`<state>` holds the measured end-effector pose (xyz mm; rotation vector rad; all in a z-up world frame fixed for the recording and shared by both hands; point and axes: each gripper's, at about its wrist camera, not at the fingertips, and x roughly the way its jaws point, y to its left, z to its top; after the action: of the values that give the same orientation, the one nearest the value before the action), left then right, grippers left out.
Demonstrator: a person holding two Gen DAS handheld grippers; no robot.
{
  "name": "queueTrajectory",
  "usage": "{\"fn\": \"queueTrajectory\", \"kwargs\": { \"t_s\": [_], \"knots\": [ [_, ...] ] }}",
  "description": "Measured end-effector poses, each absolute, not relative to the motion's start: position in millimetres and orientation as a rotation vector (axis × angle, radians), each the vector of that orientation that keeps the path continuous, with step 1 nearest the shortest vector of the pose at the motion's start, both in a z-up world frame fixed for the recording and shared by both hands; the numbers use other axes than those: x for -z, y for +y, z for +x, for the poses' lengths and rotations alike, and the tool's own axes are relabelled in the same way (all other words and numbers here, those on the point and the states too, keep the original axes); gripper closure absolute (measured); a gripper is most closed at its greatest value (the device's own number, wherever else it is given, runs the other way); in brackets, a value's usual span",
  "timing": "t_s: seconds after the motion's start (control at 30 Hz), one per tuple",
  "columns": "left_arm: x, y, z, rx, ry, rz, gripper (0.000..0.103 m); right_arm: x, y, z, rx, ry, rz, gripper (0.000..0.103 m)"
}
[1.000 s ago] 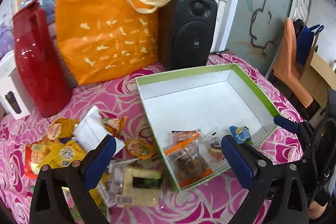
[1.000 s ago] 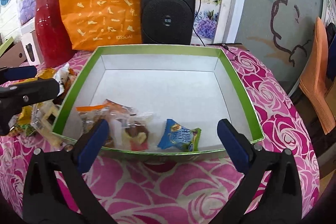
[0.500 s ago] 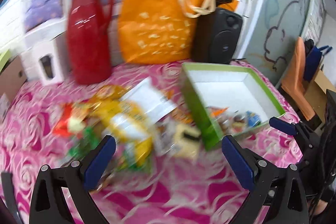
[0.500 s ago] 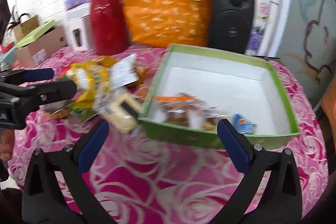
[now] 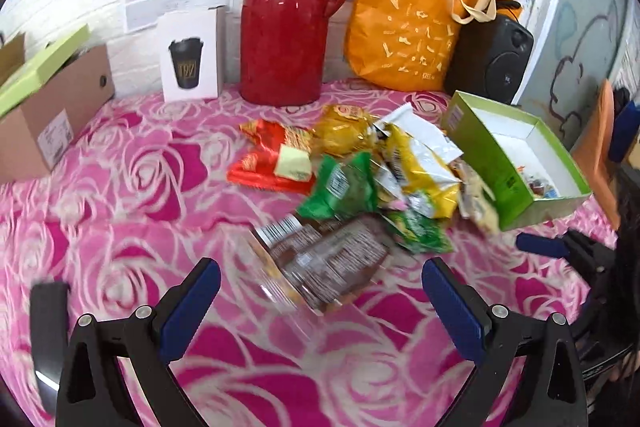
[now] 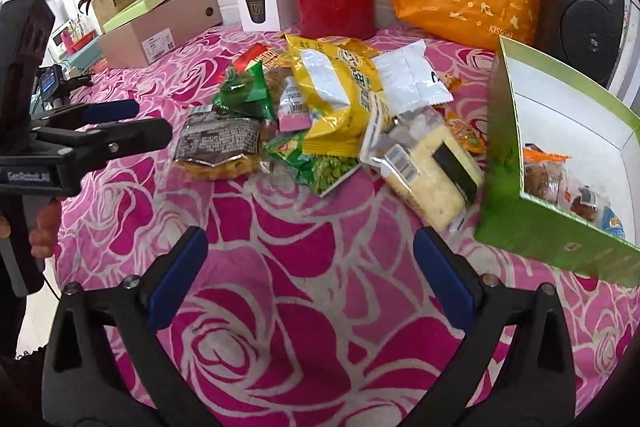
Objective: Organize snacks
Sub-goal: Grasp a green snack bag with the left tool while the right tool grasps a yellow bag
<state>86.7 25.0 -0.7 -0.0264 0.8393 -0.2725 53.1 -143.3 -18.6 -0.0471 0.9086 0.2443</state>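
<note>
A heap of snack packets lies on the pink rose tablecloth: a brown packet (image 5: pixel 324 263) (image 6: pixel 218 143) at the near edge, a yellow bag (image 5: pixel 420 171) (image 6: pixel 336 99), green packets (image 5: pixel 344 187) (image 6: pixel 320 167), a red packet (image 5: pixel 264 163) and a pale cake pack (image 6: pixel 432 171). The green-walled white box (image 5: pixel 480 135) (image 6: pixel 560 251) stands to the right of the heap and holds several small snacks (image 6: pixel 560 183). My left gripper (image 5: pixel 320 307) is open, just short of the brown packet. My right gripper (image 6: pixel 310 275) is open over bare cloth, below the heap.
At the back stand a red thermos jug (image 5: pixel 288 19), an orange tote bag (image 5: pixel 412 23), a black speaker (image 5: pixel 492 59) and a white cup carton (image 5: pixel 188 55). A cardboard box (image 5: pixel 52 107) sits at the far left. A person's hand (image 6: pixel 40 231) holds the left gripper's handle.
Both grippers have swung left and pulled back from the green box; they now face the snack heap. Nothing was picked up.
</note>
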Motion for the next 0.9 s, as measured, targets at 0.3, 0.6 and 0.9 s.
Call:
{"fn": "queueTrajectory", "kwargs": {
  "t_s": [0.3,0.6,0.9],
  "knots": [
    [-8,31,120,0.341,0.826,-0.008,0.001,8,-132,112,-0.188,0.856,-0.130,0.019],
    [4,11,143,0.400,0.864,-0.009,0.014,25,-134,149,-0.188,0.867,-0.151,0.043],
    [21,-1,156,0.402,0.921,-0.035,0.043,28,-141,147,-0.201,0.869,-0.127,0.049]
  ]
}}
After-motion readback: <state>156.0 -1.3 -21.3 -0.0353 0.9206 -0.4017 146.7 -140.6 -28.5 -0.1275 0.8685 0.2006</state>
